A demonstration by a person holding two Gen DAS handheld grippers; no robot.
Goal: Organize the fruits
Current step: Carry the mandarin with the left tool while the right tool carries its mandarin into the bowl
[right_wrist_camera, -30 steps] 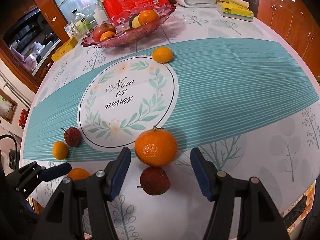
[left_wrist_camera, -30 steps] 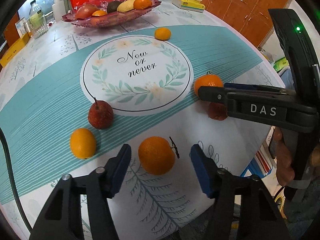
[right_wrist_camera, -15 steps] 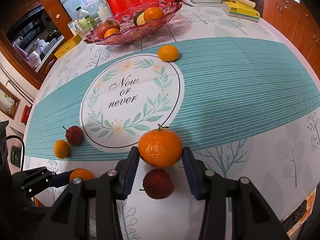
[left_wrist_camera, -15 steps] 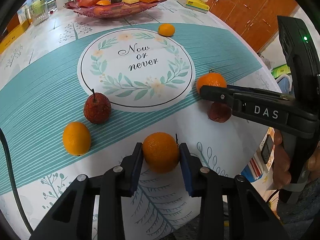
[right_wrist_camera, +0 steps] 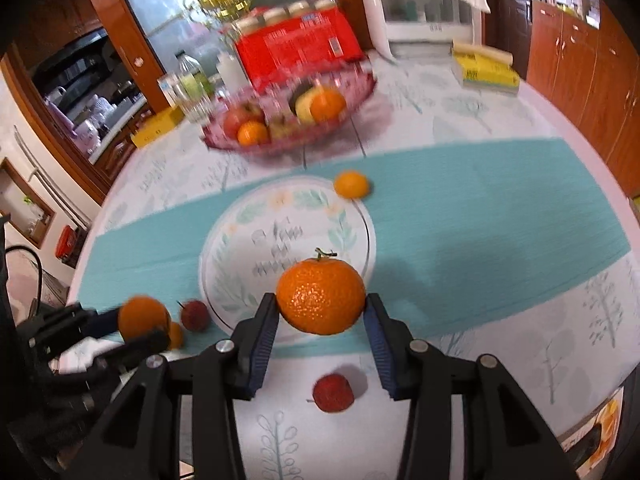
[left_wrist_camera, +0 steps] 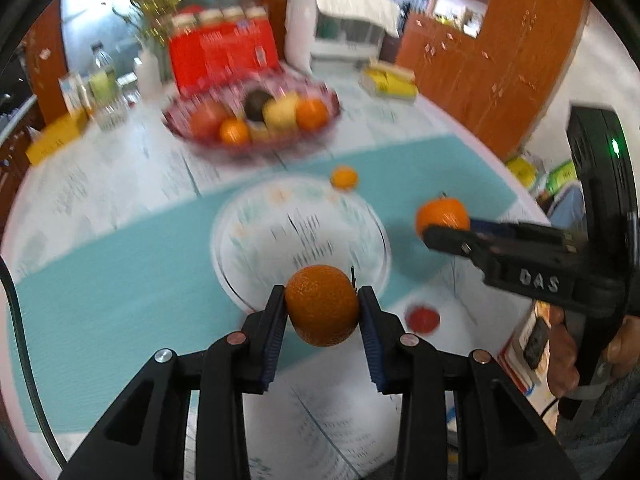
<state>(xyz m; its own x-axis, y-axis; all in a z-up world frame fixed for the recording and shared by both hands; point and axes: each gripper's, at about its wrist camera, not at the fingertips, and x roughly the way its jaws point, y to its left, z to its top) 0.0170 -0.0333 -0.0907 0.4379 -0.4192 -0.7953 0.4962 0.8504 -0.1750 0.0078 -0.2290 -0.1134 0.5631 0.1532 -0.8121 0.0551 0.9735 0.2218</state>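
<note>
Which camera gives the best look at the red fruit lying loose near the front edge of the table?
The right wrist view: the red fruit lies sharp and whole on the tablecloth, just below the right gripper and its orange. In the left wrist view the same fruit is smaller and blurred.

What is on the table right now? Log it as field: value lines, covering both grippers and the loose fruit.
left gripper: shut on an orange, held off the table
right gripper: shut on a stemmed orange, held off the table
fruit bowl: pink, at the far side, holding mixed fruit
loose on tablecloth: small orange by the printed circle; red fruit below the right gripper; another red fruit and a small orange near the left gripper
</note>
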